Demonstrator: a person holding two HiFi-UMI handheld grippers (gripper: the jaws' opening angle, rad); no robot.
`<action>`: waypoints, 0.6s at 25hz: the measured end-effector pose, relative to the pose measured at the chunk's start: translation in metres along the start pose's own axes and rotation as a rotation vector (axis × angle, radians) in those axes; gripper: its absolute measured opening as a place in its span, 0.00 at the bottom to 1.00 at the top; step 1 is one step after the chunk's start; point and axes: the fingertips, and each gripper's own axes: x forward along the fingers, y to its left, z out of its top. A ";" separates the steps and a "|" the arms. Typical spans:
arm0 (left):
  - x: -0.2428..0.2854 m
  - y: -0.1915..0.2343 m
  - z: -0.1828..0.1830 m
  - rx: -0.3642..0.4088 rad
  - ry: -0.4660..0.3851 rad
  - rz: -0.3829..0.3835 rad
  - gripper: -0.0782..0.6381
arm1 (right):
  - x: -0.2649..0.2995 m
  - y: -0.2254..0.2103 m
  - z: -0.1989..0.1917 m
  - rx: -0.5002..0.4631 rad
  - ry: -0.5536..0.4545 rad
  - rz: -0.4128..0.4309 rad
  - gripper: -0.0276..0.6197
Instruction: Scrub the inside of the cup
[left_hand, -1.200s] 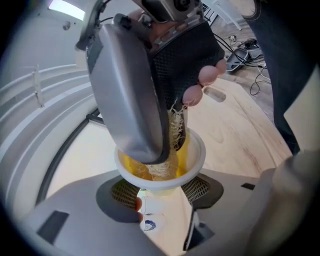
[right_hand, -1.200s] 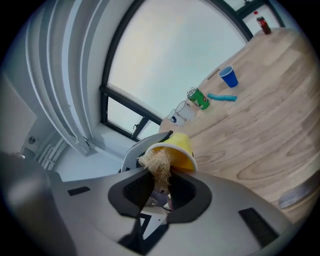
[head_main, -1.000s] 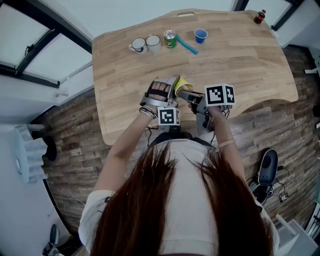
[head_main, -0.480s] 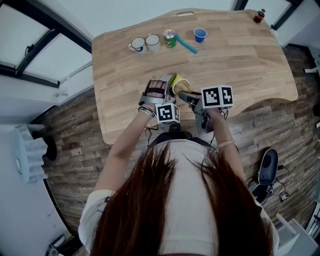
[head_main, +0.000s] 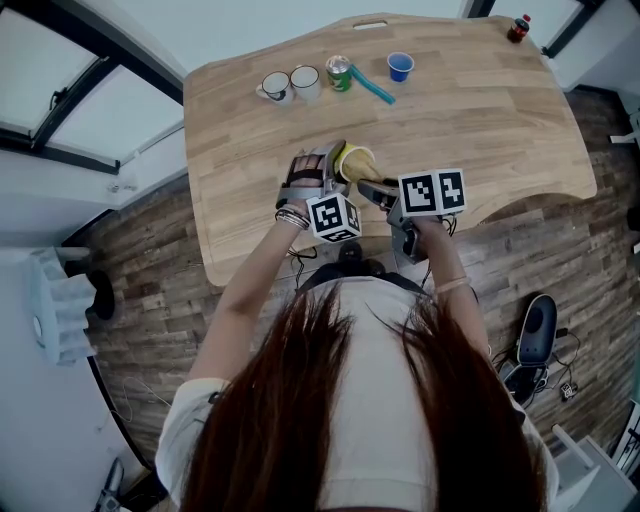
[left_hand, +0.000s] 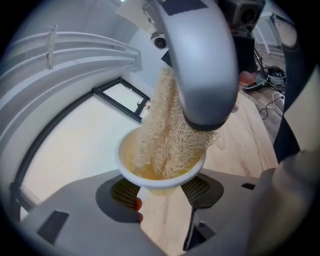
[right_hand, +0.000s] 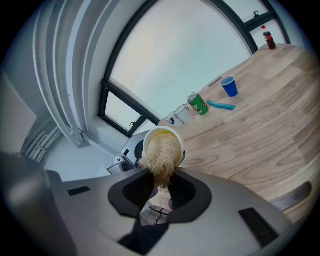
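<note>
A cup (left_hand: 159, 176) with a white rim and a yellow inside is tilted above the wooden table (head_main: 480, 120). My left gripper (left_hand: 161, 189) is shut on it, one mesh pad pressing on each side of its wall. A tan loofah scrubber (left_hand: 167, 135) is stuffed into the cup's mouth. My right gripper (right_hand: 161, 187) is shut on the loofah (right_hand: 162, 154), whose far end fills the cup (right_hand: 150, 135). In the head view both grippers meet over the table's near edge, the left gripper (head_main: 338, 168) holding the cup (head_main: 355, 160) and the right gripper (head_main: 368, 188) beside it.
At the table's far side stand two white mugs (head_main: 290, 85), a green can (head_main: 339, 73) and a small blue cup (head_main: 400, 66), with a teal stick (head_main: 372, 88) lying between them. A dark bottle (head_main: 518, 30) is at the far right corner.
My left gripper has rolled and edged away from me with the cup, so the cup's mouth now faces more toward the right gripper. The right gripper has hardly shifted.
</note>
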 end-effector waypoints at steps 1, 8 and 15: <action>0.000 -0.001 -0.001 -0.027 0.007 -0.012 0.46 | 0.000 0.000 0.000 -0.016 -0.001 -0.007 0.18; 0.002 -0.003 -0.009 -0.262 0.047 -0.104 0.46 | -0.002 0.005 0.007 -0.102 -0.032 -0.027 0.18; 0.006 -0.006 -0.012 -0.419 0.065 -0.176 0.46 | -0.002 0.009 0.013 -0.213 -0.063 -0.055 0.18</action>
